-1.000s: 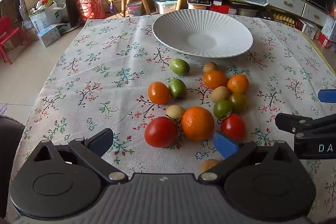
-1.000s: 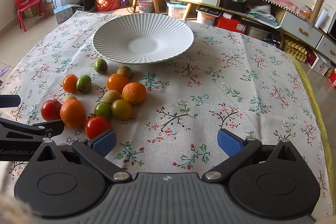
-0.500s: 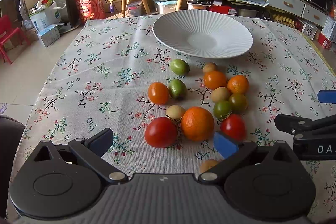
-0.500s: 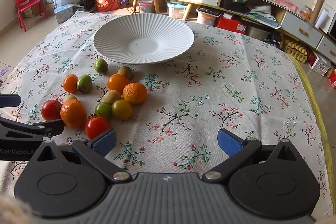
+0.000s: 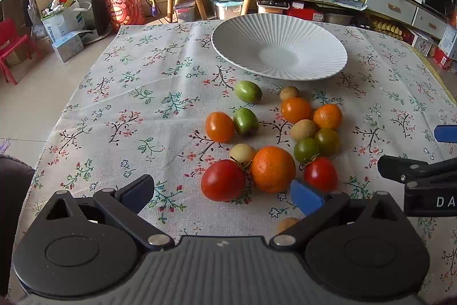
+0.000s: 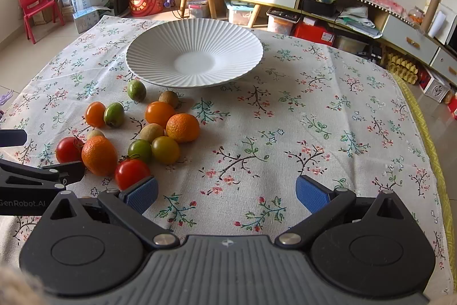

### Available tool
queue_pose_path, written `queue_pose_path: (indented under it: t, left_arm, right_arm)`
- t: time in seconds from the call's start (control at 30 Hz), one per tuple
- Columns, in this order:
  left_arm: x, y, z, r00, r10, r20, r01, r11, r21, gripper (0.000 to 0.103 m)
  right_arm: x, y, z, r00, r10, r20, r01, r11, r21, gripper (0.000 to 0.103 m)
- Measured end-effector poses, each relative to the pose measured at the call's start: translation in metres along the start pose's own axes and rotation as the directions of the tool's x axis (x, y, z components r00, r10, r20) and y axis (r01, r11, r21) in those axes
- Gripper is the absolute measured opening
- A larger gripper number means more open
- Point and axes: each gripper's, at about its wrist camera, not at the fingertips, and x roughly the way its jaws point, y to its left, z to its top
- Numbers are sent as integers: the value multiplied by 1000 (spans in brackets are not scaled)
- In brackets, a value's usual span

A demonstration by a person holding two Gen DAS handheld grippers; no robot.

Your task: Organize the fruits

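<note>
My left fingers (image 5: 222, 195) are spread wide and hold nothing, hovering low over the floral tablecloth (image 5: 137, 105) on the tabletop; my right fingers (image 6: 227, 195) are just as wide apart and also hold nothing, over a bare patch of cloth to the right of the fruit. Just beyond my left fingers lies a large red tomato (image 5: 223, 180) touching a big orange (image 5: 272, 169), and a smaller red tomato (image 5: 320, 174) sits just beside the orange, right behind my right-hand blue pad (image 5: 306, 197). A small yellowish fruit (image 5: 287, 224) peeks out, mostly hidden, under that same finger. Behind the big orange a pale little fruit (image 5: 242, 153) touches it, and to its right a green tomato (image 5: 306, 150) and an olive-green one (image 5: 327, 141) sit together. Farther on come an orange tomato (image 5: 219, 127) touching a green kiwi-like fruit (image 5: 246, 121), then a brown kiwi (image 5: 303, 130), a small mandarin (image 5: 327, 116) and another orange tomato (image 5: 296, 110) bunched up. Nearest the plate are a lone green fruit (image 5: 248, 92) and a small brown one (image 5: 289, 93). The white ribbed plate (image 5: 237, 36) stands at the far side with no fruit in it. From the left view my right tool (image 5: 422, 179) shows at the right edge.
</note>
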Motion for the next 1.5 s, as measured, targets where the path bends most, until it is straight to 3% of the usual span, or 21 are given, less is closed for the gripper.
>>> queue_pose_path:
  t: [0.4, 0.77, 1.07, 1.27, 1.5]
  left_arm:
    - [2, 11, -3, 1000, -9, -12, 8, 1000, -16, 95]
    - [22, 38, -13, 998, -46, -40, 45, 999, -29, 94]
    - [34, 39, -25, 996, -82, -17, 82, 997, -10, 83]
    - [32, 38, -31, 995, -91, 47, 90, 996, 6, 79]
    - [29, 37, -31, 989, -111, 93, 110, 994, 20, 56]
  right_arm:
    - [3, -1, 0, 1000, -6, 8, 6, 1000, -7, 103]
    - [28, -9, -1, 996, 84, -41, -85, 996, -7, 103]
    - [51, 0, -9, 990, 118, -73, -125, 987, -104, 103]
    - [55, -3, -12, 986, 166, -9, -166, 977, -133, 103]
    - [55, -6, -8, 979, 202, -17, -202, 961, -191, 103]
